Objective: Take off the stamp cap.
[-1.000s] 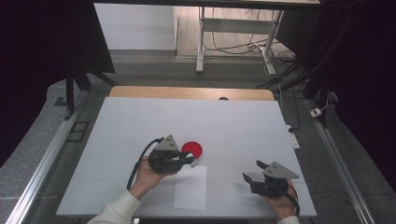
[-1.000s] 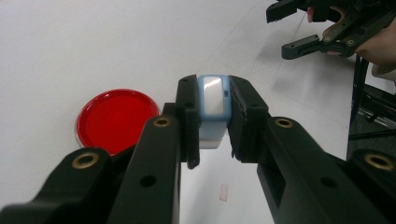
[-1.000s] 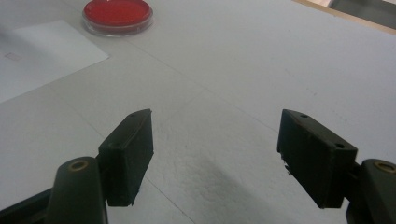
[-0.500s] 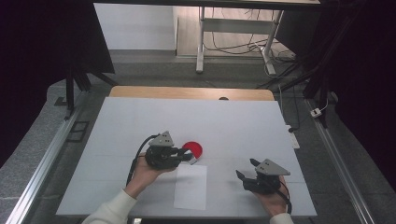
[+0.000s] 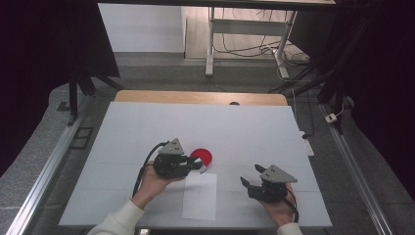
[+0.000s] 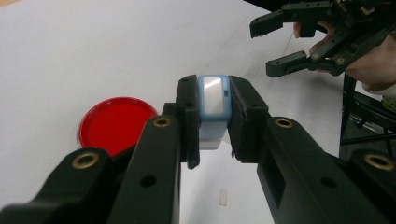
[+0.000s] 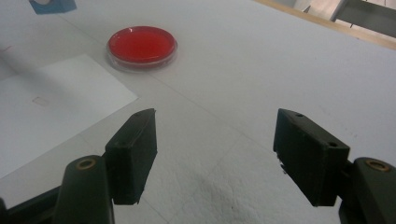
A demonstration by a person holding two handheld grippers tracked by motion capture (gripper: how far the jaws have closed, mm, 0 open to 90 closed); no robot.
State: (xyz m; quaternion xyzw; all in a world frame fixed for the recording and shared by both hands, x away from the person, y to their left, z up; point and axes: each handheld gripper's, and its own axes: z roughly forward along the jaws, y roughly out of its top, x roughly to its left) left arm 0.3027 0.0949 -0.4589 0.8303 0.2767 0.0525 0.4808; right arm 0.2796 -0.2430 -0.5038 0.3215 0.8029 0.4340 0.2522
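A small light-blue block (image 6: 213, 105) is being held between the jaws of the left gripper (image 5: 195, 164), which are closed tight against its two sides; in the left gripper view the block is seen standing upright between the black pads, its pale face turned toward the camera. The gripper is being kept above the white table (image 5: 244, 127), just left of a round red dish (image 5: 202, 156) that is lying flat on the surface. A white sheet of paper (image 5: 199, 196) is lying on the table near the person, just on the near side of the dish and between the two hands. The right gripper (image 5: 249, 177) is being held low over the table at the near right, well apart from the dish; its jaws have just been closing a little but are being kept wide apart, with nothing between them.
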